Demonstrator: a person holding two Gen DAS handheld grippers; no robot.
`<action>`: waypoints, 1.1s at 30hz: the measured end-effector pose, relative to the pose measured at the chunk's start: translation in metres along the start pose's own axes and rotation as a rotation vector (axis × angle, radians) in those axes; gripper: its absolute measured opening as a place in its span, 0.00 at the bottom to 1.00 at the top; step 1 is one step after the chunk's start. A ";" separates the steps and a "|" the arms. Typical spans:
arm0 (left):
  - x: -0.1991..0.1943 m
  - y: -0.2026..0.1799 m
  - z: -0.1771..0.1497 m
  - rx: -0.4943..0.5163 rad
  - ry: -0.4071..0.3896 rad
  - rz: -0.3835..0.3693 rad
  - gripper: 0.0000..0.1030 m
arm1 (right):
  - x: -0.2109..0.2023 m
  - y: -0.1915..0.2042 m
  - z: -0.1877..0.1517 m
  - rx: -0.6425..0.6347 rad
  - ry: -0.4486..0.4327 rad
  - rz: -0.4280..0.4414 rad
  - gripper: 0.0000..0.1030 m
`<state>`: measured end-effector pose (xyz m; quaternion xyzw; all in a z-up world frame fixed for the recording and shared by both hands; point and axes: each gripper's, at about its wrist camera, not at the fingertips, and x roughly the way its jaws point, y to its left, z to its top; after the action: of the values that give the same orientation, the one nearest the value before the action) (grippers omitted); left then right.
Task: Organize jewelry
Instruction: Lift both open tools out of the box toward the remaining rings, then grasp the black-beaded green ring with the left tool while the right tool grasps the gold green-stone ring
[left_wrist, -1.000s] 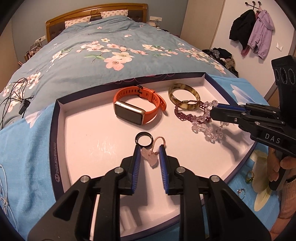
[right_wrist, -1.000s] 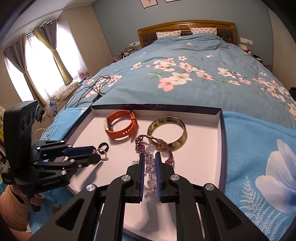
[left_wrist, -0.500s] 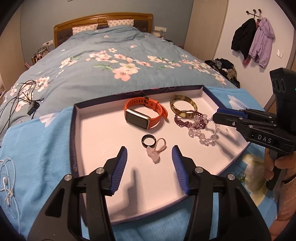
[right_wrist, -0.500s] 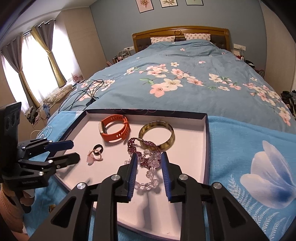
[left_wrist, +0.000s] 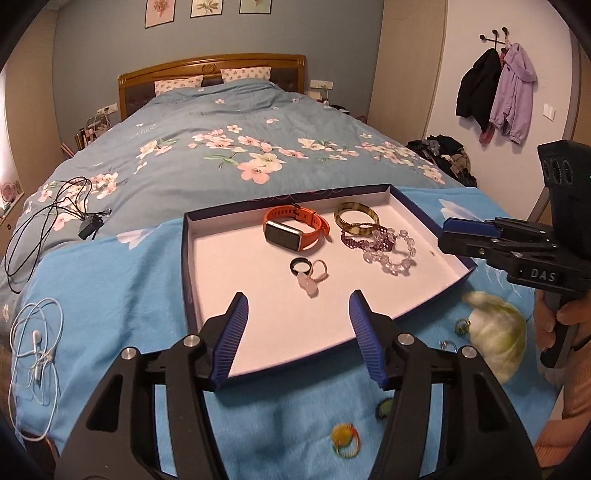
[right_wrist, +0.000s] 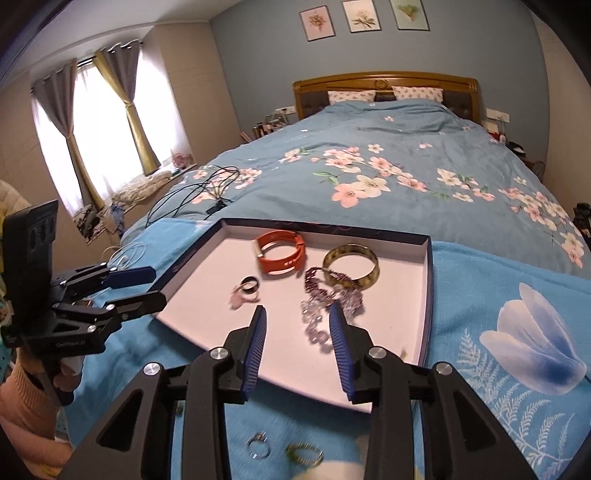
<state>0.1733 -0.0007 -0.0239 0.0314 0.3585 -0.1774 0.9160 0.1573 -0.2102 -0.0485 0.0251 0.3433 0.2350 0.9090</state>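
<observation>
At the far left of the left view, white earphones (left_wrist: 35, 365) lie loose on the blue blanket (left_wrist: 110, 280), outside the tray (left_wrist: 188, 258), so we judge they are no part of the sorting. Our left tool (left_wrist: 295, 332) fills the lower middle of that view, its jaws spread wide and holding nothing, hovering over the tray's near edge. Just beyond its tips, in mid-frame, the black ring (left_wrist: 298, 265) and the pink charm (left_wrist: 309, 285) with its small loop lie together on the tray floor, likely grouped as the small pieces. Above them sits the orange watch (left_wrist: 291, 230), and to its right the bangle (left_wrist: 356, 218), with the purple bracelet (left_wrist: 364, 240) leaning on it and the clear beads (left_wrist: 393, 254) trailing toward the right wall. We read that cluster as the bracelets' corner.

At the right edge, our right tool (left_wrist: 447, 236) points in from the side. Its own view shows its jaws (right_wrist: 297, 332) wide apart and empty, the beads (right_wrist: 317, 321) lying between and just beyond its tips.

Lower right on the blanket, outside the tray, rings remain: a silver one (right_wrist: 258, 445), a greenish one (right_wrist: 304, 452) and a yellow-green one (left_wrist: 345, 439). These look to us like the next pieces to bring in.
</observation>
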 end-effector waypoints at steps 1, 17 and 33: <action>-0.003 0.000 -0.003 0.003 -0.001 0.000 0.55 | -0.003 0.003 -0.002 -0.006 0.000 0.002 0.34; -0.022 -0.019 -0.051 0.054 0.045 -0.040 0.60 | -0.017 0.006 -0.066 -0.011 0.114 -0.036 0.34; -0.003 -0.060 -0.065 0.147 0.121 -0.141 0.51 | -0.014 0.008 -0.079 -0.025 0.145 -0.065 0.36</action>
<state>0.1088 -0.0437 -0.0661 0.0838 0.4007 -0.2649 0.8731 0.0947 -0.2182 -0.0981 -0.0144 0.4057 0.2110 0.8892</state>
